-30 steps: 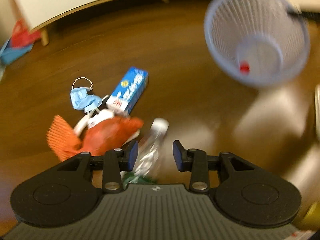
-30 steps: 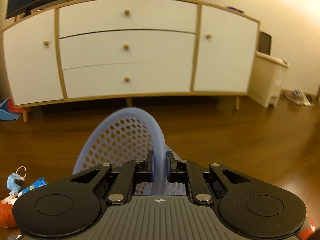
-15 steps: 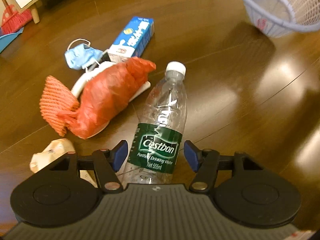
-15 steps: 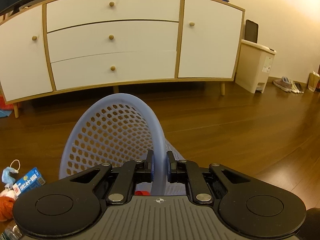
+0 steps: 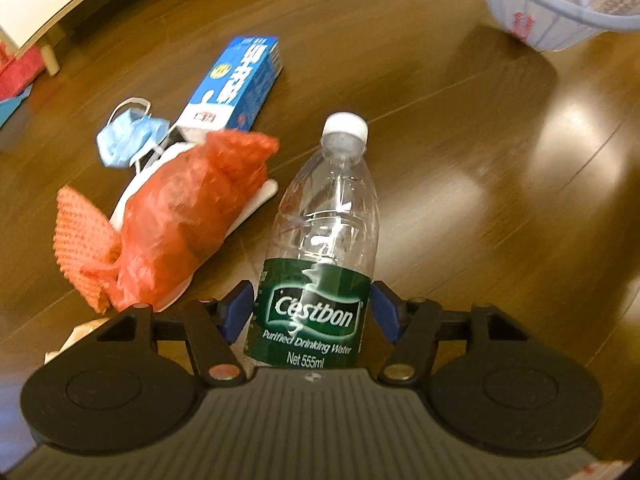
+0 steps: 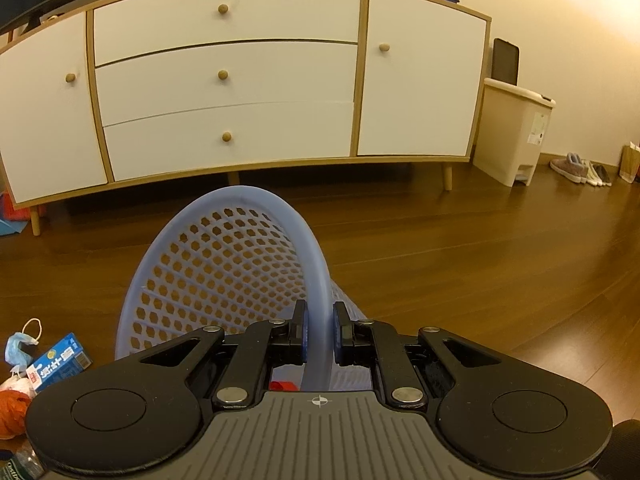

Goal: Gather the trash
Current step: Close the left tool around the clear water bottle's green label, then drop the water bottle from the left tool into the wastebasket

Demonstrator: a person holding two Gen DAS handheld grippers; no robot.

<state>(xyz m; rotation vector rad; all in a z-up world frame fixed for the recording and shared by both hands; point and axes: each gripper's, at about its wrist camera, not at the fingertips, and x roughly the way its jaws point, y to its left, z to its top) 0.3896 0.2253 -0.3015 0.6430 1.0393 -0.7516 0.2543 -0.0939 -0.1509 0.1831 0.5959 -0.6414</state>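
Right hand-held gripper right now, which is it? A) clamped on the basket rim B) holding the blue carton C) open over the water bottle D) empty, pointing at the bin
A: the right hand-held gripper has both fingers pressed against the rim of the blue mesh basket.

A clear glossy plastic water bottle (image 5: 324, 216) with a slick green label lies on polished, reflective wood flooring (image 5: 460, 208) beside a crinkled shiny red plastic bag (image 5: 188, 216), a printed cardboard carton (image 5: 236, 84), a soft cloth face mask (image 5: 128, 140) and a matt perforated plastic basket (image 6: 224, 264).
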